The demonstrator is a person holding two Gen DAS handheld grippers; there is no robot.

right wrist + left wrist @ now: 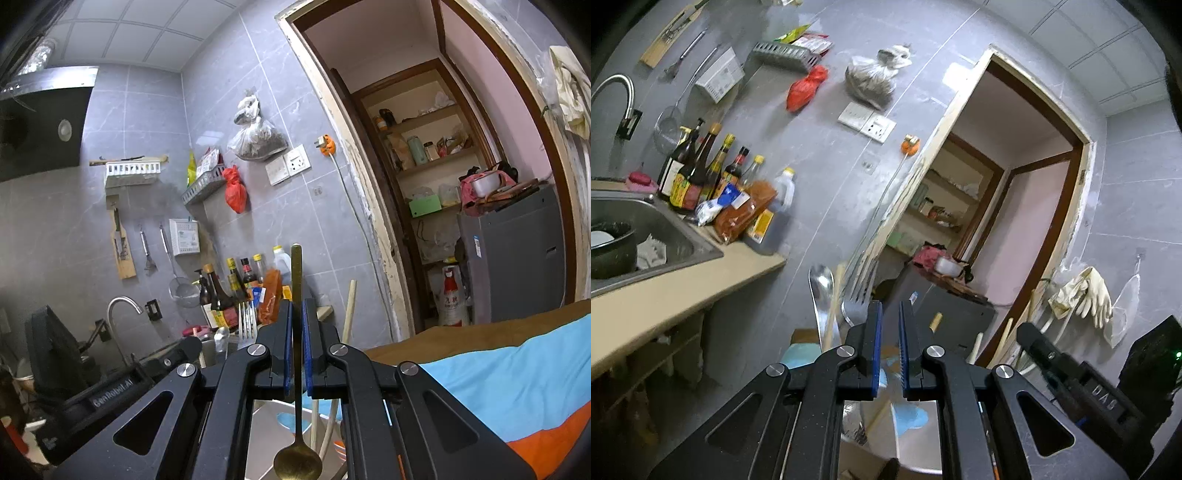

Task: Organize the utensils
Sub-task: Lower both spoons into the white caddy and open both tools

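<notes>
My right gripper (296,310) is shut on a gold spoon (296,280), handle pointing up, its bowl (297,463) hanging below the fingers. Under it stand pale chopsticks (349,306) and a fork (246,317) in a white container (266,432). My left gripper (890,314) has its blue pads slightly apart with nothing between them. Just beyond it stand a silver spoon (820,295), a silver fork (858,291) and a wooden chopstick (836,306). The right gripper's black body (1082,380) shows at the lower right of the left wrist view.
A steel sink (635,236) and beige counter (676,295) lie at the left with several sauce bottles (698,173). A blue and orange cloth (517,384) covers a table at the right. A doorway (443,184) opens to a shelf and a grey appliance (513,258).
</notes>
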